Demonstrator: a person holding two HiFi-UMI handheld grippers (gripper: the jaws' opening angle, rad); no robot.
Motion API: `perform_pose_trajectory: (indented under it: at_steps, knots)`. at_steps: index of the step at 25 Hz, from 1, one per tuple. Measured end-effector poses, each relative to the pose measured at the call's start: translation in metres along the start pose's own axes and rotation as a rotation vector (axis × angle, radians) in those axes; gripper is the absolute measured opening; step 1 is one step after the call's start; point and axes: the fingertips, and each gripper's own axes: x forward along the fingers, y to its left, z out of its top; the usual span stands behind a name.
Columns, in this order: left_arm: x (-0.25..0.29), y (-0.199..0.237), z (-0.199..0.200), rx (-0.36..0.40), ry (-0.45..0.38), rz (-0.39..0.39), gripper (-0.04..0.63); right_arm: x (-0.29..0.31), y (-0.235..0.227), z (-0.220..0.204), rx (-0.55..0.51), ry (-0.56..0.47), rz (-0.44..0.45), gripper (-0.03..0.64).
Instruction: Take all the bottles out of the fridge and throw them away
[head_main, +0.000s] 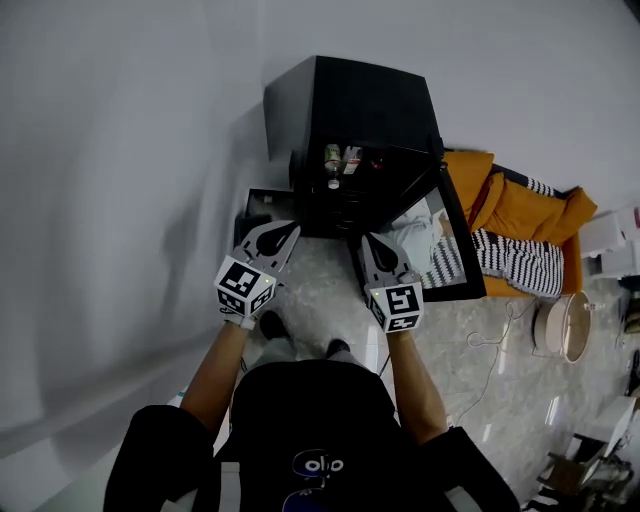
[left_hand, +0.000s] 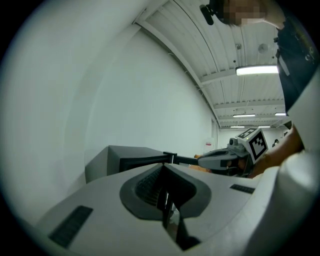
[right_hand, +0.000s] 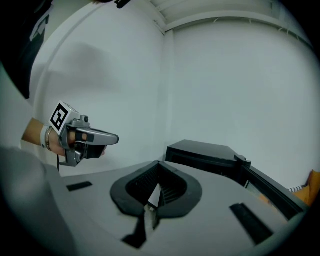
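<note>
The left gripper (head_main: 285, 232) and right gripper (head_main: 366, 243) are both clenched, empty, side by side just before the fridge (head_main: 350, 100). Bottles (head_main: 333, 158) stand inside the fridge, up top; its door (head_main: 462, 240) hangs open rightward.

Fridge (head_main: 350, 110) just ahead of both jaws, bottles (head_main: 333, 158) inside. Its open door (head_main: 462, 250) lies right of the right gripper (head_main: 365, 243); left gripper (head_main: 288, 230) alongside.

My right gripper (right_hand: 158, 169) has its jaws pressed together, with nothing between them. Ahead and slightly right I see the black fridge (right_hand: 200, 152), its door (right_hand: 272, 189) swung out. The left gripper (right_hand: 111, 138) hangs at left against the white wall (right_hand: 225, 75).
</note>
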Motion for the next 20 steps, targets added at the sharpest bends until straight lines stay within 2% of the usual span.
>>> perform_pose_trajectory:
  at_steps: [8,15,20]
  knots:
    - [0.002,0.02,-0.001,-0.014,-0.022,-0.008,0.002,0.017,-0.006,0.011,-0.018,0.023,-0.028,0.002]
    - [0.024,0.027,-0.005,-0.005,-0.012,0.053,0.003,0.035,-0.038,0.011,-0.042,-0.002,0.014,0.002]
    - [0.052,0.022,-0.006,0.004,0.015,0.122,0.002,0.04,-0.069,0.006,-0.019,-0.006,0.063,0.002]
